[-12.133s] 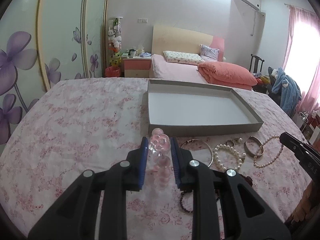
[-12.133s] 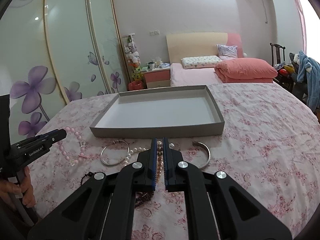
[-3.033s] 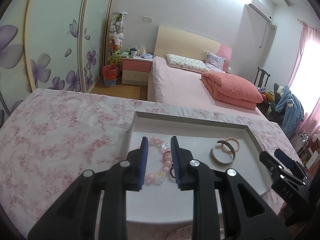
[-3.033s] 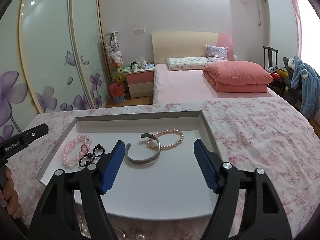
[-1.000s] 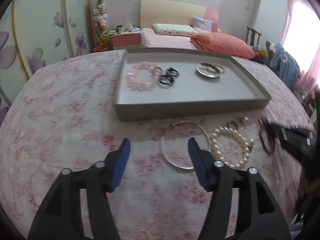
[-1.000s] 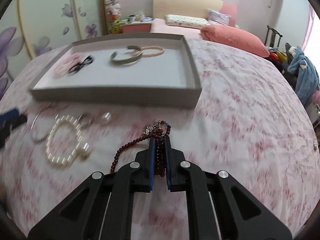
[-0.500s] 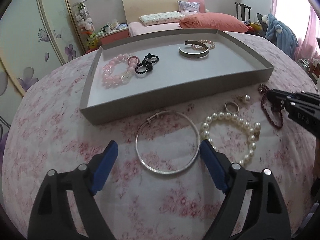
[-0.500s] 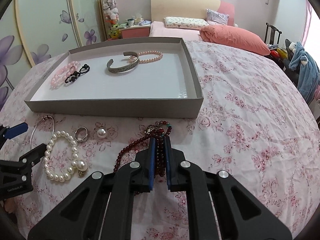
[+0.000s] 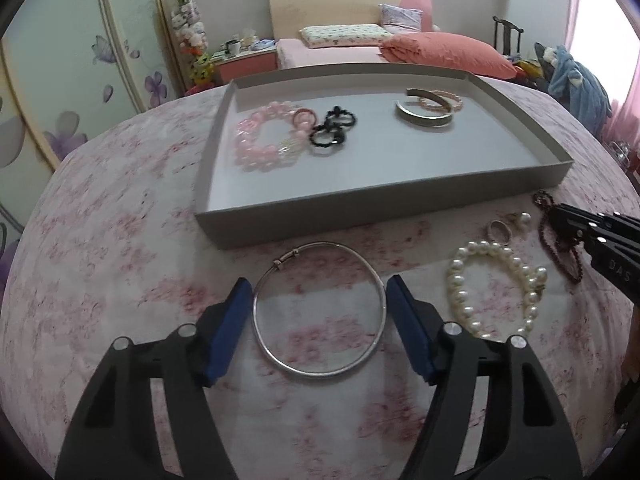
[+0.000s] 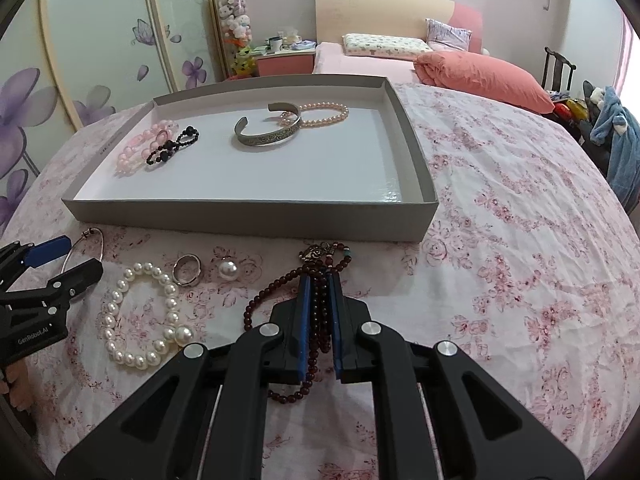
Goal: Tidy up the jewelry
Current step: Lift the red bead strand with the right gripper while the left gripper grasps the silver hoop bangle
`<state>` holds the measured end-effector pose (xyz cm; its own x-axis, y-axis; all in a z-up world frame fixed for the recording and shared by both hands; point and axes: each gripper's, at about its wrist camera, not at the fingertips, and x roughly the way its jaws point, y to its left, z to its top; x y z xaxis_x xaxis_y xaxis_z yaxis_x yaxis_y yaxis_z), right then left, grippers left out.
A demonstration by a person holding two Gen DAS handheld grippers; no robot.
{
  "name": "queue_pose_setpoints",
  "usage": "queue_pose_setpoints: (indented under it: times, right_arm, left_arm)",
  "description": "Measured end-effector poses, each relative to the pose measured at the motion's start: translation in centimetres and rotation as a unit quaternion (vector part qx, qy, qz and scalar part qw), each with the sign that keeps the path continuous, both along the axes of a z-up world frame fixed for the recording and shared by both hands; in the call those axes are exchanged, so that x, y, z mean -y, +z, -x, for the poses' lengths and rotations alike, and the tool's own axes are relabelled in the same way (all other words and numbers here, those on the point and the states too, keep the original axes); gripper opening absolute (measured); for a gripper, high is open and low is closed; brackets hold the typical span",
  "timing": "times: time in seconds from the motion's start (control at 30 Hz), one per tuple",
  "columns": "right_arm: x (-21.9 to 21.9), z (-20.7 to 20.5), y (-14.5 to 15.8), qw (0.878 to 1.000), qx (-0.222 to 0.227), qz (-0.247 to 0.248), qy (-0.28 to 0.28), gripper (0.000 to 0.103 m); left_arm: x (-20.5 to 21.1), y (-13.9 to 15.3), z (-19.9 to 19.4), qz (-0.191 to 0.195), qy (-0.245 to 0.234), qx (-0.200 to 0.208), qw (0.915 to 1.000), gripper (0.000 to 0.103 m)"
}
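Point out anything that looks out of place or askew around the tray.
Nothing damaged or spilled. The only overlap: in the tray, the silver cuff lies on one end of the pink pearl bracelet. The white pearl bracelet and ring wait outside.

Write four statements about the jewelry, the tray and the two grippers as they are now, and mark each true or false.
1. The right gripper is shut on the dark red bead string. True.
2. The thin silver bangle lies inside the grey tray. False: it lies on the floral cloth, between the left gripper's closing jaws.
3. The engraved cuff is in the tray. True.
4. The white pearl bracelet is in the tray. False: it lies on the cloth.
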<state>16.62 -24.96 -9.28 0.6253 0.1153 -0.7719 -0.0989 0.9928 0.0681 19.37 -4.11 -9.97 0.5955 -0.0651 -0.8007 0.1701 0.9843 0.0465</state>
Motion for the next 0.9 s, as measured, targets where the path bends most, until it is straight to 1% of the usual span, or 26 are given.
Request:
queue_pose_setpoints:
  times: [0.07,0.1,0.27,0.43,0.5,0.77,0.9]
  right_arm:
    - [0.0,0.0,0.0,1.0,0.0,-0.002,0.0,0.01]
    - [0.0,0.0,0.0,1.0,-0.001,-0.004,0.0,0.01]
    - [0.1,-0.1,0.0,1.0,-0.001,-0.009,0.0,0.011]
    - [0.2,-0.1,-0.1,1.0,-0.002,-0.014,0.0,0.011]
    - [0.2,-0.2,-0.1,1.0,-0.002,-0.015,-0.001,0.011]
    - [0.5,0.0,0.0,1.0,0.001,-0.03,-0.004,0.009]
    - [0.7,1.0,0.9,0.999,0.024,-0.047,-0.004,0.009]
  left_arm:
    - [-0.2,-0.1,-0.1,0.002,0.006,0.0,1.0,0.075]
    - [-0.3,-0.2,-0.2,0.004,0.009,0.001,1.0,0.076]
    - [-0.4,-0.3,-0.1,0.014,0.01,-0.001,0.9998,0.077]
    - [-0.5,-0.3,-0.1,0.017,0.008,-0.001,0.9998,0.074]
    - [-0.4,-0.2,-0.1,0.018,0.006,0.0,0.9998,0.068]
    - [-0.5,0.0,0.3,0.016,0.012,0.004,0.9998,0.068]
    - [-1.3,0.6,1.2,0.019,0.022,0.019,0.9994,0.068]
